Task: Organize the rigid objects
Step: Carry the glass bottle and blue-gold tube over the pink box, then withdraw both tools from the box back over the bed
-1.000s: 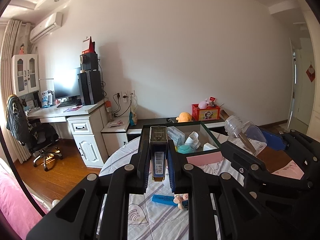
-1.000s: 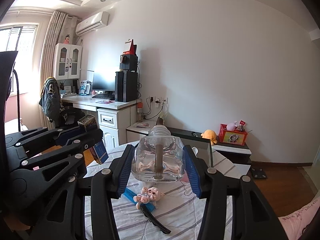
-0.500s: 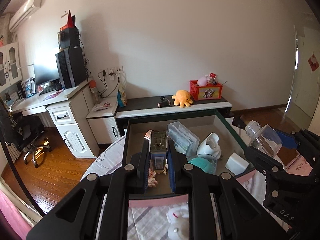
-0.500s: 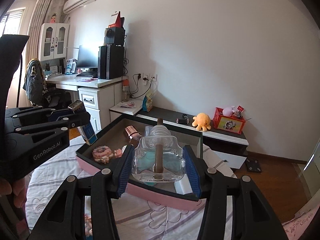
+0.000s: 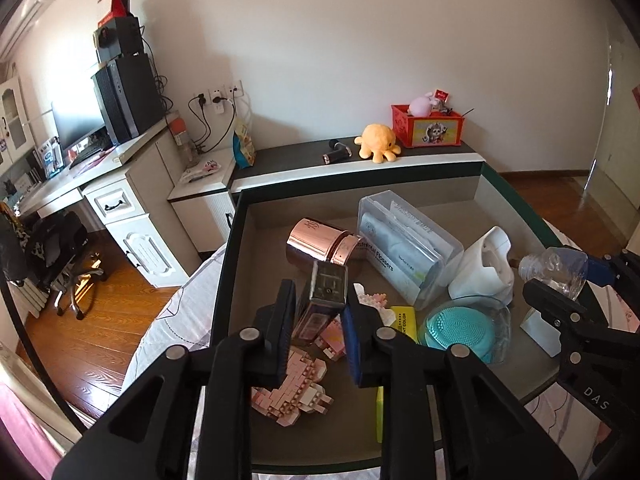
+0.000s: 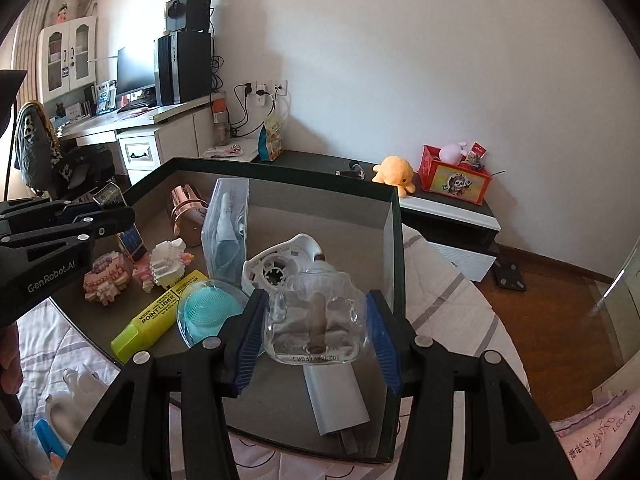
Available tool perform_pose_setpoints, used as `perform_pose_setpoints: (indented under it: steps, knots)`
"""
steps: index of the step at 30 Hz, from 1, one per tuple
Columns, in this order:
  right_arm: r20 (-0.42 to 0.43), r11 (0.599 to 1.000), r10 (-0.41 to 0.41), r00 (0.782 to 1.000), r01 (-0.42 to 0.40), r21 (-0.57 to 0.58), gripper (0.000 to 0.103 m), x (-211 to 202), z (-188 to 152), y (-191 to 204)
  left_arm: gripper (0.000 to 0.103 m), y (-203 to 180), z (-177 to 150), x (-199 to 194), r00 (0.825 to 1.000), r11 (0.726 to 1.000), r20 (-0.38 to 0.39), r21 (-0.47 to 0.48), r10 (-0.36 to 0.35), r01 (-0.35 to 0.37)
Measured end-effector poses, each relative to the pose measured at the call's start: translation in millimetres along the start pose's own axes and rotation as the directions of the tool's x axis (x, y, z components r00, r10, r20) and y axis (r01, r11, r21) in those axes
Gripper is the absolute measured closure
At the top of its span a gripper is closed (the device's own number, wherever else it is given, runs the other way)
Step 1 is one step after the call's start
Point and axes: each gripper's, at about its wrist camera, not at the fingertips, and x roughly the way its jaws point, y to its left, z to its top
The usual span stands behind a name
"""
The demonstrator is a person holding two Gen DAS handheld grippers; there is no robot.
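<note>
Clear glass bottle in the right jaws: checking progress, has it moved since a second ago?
Yes. The clear glass bottle moved forward from above the bedspread to over the dark open box.

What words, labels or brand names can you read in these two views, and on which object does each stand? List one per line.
"POINT LINER": yellow highlighter
"GenRobot.AI": left gripper arm
"DAS": right gripper arm
"Flossers": clear plastic case, partly cut off
Embossed digits on the glass bottle: mirrored, unreadable
</note>
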Motion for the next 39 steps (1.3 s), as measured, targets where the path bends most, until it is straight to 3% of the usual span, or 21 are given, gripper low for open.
perform_pose_setpoints:
  steps: [2, 4, 6, 8, 15, 18, 20, 24, 33, 39]
  knots:
    - [-0.003, 1.0, 0.006, 1.0, -0.006, 0.007, 0.051, 0.1, 1.6, -0.9, 0.038, 3.3, -2.0, -2.7, 1.0, 1.0, 0.005, -0.009, 0.008, -0.008]
    - [0.004, 1.0, 0.011, 1.0, -0.011, 0.02, 0.045, -4.9, 2.6, -2.6, 0.024, 7.2, -4.7, -11.8, 0.999, 0.999, 0.035, -0.012, 0.032, -0.032]
    - [0.021, 0.999, 0.011, 1.0, -0.011, 0.029, 0.037, -17.4, 3.6, -0.4, 0.02, 10.9, -7.3, -27.5, 0.997, 0.999, 0.064, -0.019, 0.033, -0.031]
    - [0.054, 0.999, 0.018, 0.998, -0.021, 0.049, 0.02, -34.6, 3.5, 1.5, 0.007, 16.4, -11.9, -46.5, 0.996, 0.999, 0.086, -0.043, 0.035, -0.031]
    - [0.179, 0.995, 0.049, 0.983, -0.064, 0.08, 0.018, -120.8, -6.2, 25.6, 0.0, 33.8, -38.4, -141.1, 0.973, 0.991, 0.216, -0.122, 0.078, -0.053]
    - [0.24, 0.994, 0.056, 0.969, -0.076, 0.074, 0.011, -162.8, -14.5, 42.2, 0.0, 38.1, -56.2, -183.7, 0.959, 0.986, 0.264, -0.149, 0.106, -0.068]
    - [0.272, 0.996, 0.042, 0.961, -0.061, 0.064, 0.0, -187.7, -20.5, 54.0, 0.0, 38.2, -69.6, -208.6, 0.95, 0.982, 0.282, -0.167, 0.138, -0.093]
    - [0.331, 0.997, 0.03, 0.943, -0.049, 0.052, 0.0, -226.4, -29.8, 71.2, 0.0, 35.1, -96.9, -250.4, 0.934, 0.978, 0.313, -0.172, 0.172, -0.122]
    - [0.395, 0.999, 0.008, 0.919, -0.028, 0.044, 0.0, -295.6, -58.4, 94.9, 0.0, 31.3, -132.2, -334.4, 0.895, 0.977, 0.411, -0.188, 0.172, -0.101]
    - [0.435, 0.999, -0.017, 0.9, -0.004, 0.047, 0.0, -334.2, -70.5, 100.3, 0.0, 25.2, -142.9, -362.9, 0.883, 0.979, 0.439, -0.183, 0.167, -0.094]
